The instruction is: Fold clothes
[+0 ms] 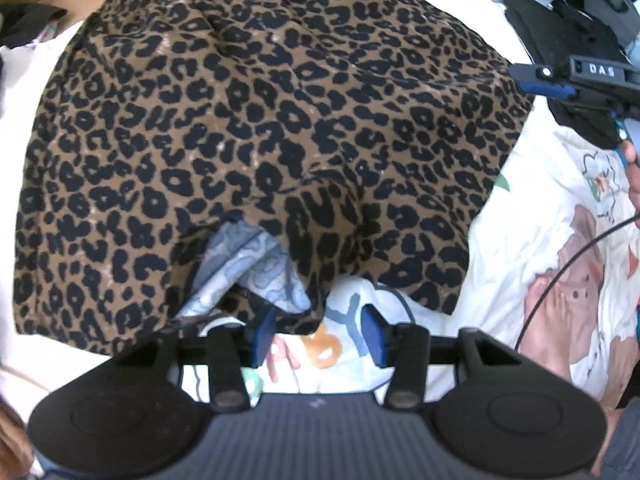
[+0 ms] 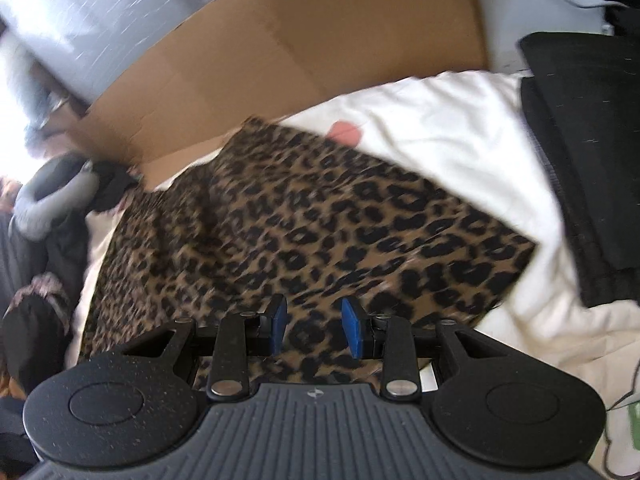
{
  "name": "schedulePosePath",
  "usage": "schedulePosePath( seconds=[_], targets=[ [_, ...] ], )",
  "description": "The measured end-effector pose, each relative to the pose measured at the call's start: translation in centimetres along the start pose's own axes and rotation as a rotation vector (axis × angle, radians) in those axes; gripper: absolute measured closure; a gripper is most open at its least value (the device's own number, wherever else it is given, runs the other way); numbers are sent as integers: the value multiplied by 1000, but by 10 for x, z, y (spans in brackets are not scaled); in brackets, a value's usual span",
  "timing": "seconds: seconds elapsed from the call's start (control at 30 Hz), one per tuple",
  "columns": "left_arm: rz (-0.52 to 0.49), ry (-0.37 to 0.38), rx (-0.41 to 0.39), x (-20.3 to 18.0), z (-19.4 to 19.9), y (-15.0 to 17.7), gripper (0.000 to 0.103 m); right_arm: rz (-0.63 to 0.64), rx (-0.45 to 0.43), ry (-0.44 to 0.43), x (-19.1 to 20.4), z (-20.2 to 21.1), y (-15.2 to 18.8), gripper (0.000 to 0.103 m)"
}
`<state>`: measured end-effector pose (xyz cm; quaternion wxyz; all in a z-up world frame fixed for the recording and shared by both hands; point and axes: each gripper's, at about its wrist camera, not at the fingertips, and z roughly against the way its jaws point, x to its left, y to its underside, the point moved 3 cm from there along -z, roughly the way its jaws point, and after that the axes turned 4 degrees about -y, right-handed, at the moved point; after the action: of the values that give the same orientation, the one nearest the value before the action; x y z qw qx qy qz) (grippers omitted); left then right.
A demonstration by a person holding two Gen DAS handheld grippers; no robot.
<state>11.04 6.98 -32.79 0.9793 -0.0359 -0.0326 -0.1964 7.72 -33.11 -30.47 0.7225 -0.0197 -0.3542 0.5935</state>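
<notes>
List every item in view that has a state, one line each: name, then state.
leopard-print garment: spread on the bed, folded over, light blue lining showing at the near edge.
left gripper: open, nothing between the jaws.
right gripper: open, above the garment, gripping nothing.
cardboard box: flap open, behind the garment.
black clothes: stacked beside the garment.

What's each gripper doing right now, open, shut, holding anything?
Left gripper: open, nothing between the pads, just off the leopard-print garment.
Right gripper: open, empty, over the garment.
</notes>
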Motion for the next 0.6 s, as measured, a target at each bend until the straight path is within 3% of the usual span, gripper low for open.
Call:
schedulePosePath(
  seconds=[0.27,0.3,0.43,0.6],
  targets=[
    [6,18,-33,3,-15,13,63,36,114,-115,33,-14,29,71],
    [4,18,-44,3,-15,12,66,38,132,-131,37,-17,34,71],
    [17,35,-67,6,-17,9,94,42,185,-184,46,-26,49,71],
    [28,103,-67,13,-9,8,99,14,232,-239,55,-32,60,71]
  ],
)
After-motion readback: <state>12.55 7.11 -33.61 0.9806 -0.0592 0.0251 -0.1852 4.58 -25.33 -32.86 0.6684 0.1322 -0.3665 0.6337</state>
